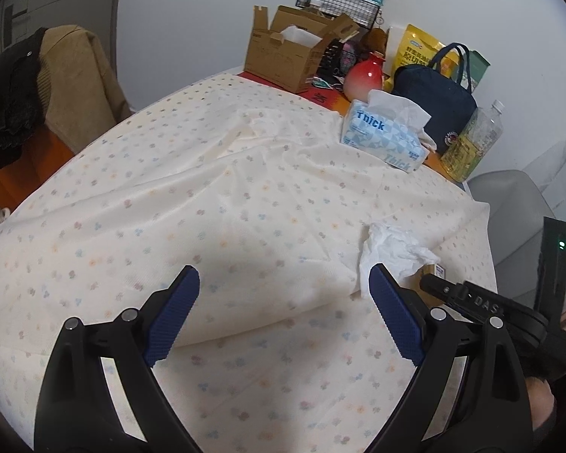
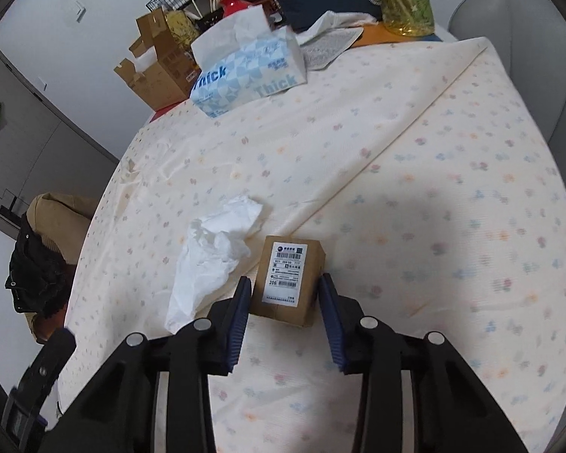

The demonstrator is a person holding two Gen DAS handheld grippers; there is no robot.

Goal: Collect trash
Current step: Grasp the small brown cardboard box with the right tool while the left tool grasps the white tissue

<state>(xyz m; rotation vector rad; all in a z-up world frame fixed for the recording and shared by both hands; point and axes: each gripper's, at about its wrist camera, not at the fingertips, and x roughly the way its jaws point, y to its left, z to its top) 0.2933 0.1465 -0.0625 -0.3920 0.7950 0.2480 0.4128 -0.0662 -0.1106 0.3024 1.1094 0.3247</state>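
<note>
A small brown cardboard box (image 2: 288, 279) with a white shipping label lies on the flowered tablecloth (image 2: 396, 173). My right gripper (image 2: 285, 287) is open, its blue pads on either side of the box, close to it but with small gaps. A crumpled white tissue (image 2: 211, 253) lies just left of the box; it also shows in the left wrist view (image 1: 390, 249). My left gripper (image 1: 283, 283) is open and empty above the cloth, left of the tissue. The right gripper's black body (image 1: 479, 302) shows at the right in the left wrist view.
At the table's far side stand a blue "Thick" tissue pack (image 1: 385, 134), an open cardboard carton (image 1: 286, 54), a red vase (image 1: 364, 75), a navy bag (image 1: 437, 102) and a plastic bottle (image 1: 471, 143). A grey chair (image 1: 517, 207) stands right, a clothes-draped chair (image 1: 56, 83) left.
</note>
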